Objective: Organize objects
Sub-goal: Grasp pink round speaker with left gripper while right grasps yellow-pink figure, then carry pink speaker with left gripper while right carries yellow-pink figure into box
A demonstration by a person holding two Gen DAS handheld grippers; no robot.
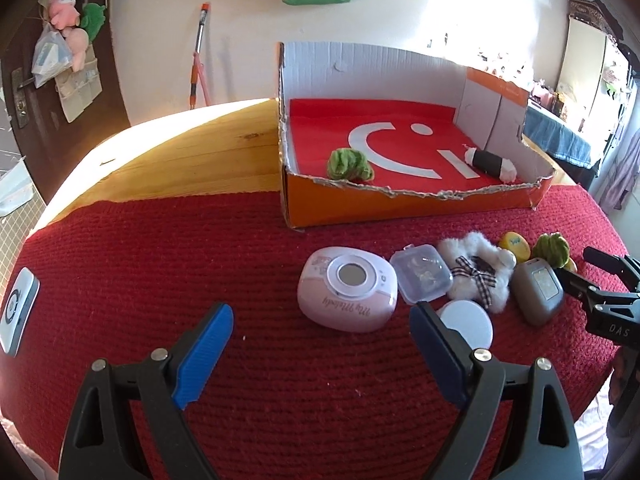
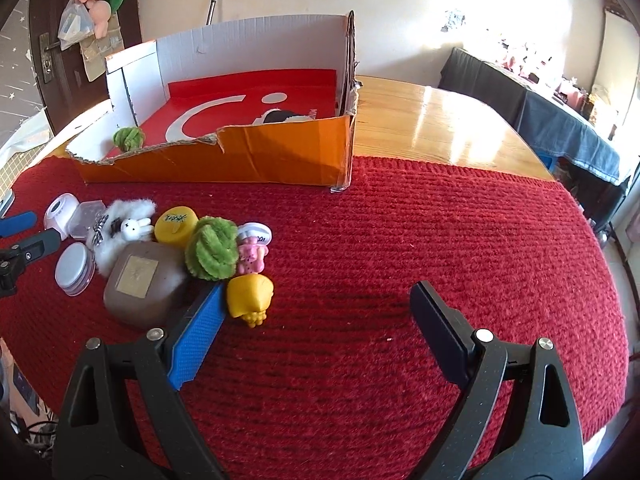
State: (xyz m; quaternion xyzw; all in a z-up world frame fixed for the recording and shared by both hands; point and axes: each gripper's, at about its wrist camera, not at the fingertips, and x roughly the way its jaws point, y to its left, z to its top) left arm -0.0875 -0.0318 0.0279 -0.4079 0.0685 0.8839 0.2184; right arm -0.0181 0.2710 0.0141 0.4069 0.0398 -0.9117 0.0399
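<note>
An orange cardboard box [image 1: 416, 200] [image 2: 256, 160] with a red floor holds a green fuzzy ball [image 1: 349, 164] [image 2: 128, 138] and a black-and-white roll [image 1: 490, 162]. In front of it on the red mat lie a pink device [image 1: 347, 294], a clear case [image 1: 421, 274], a white fluffy toy [image 1: 478, 270] [image 2: 120, 228], a white round tin [image 1: 468, 322] [image 2: 74, 268], a grey box [image 1: 538, 292] [image 2: 140, 284], a yellow cap [image 2: 176, 226], a second green ball [image 2: 212, 254], a pink figure [image 2: 252, 250] and a yellow toy [image 2: 250, 298]. My left gripper [image 1: 322, 334] is open, empty, just short of the pink device. My right gripper [image 2: 316, 310] is open, empty, its blue finger beside the yellow toy.
A white and blue gadget [image 1: 16, 314] lies at the mat's far left edge. Bare wooden table [image 1: 192, 160] [image 2: 440, 124] extends beside and behind the box. A dark door [image 1: 60, 60] with hanging plush toys stands at the back left.
</note>
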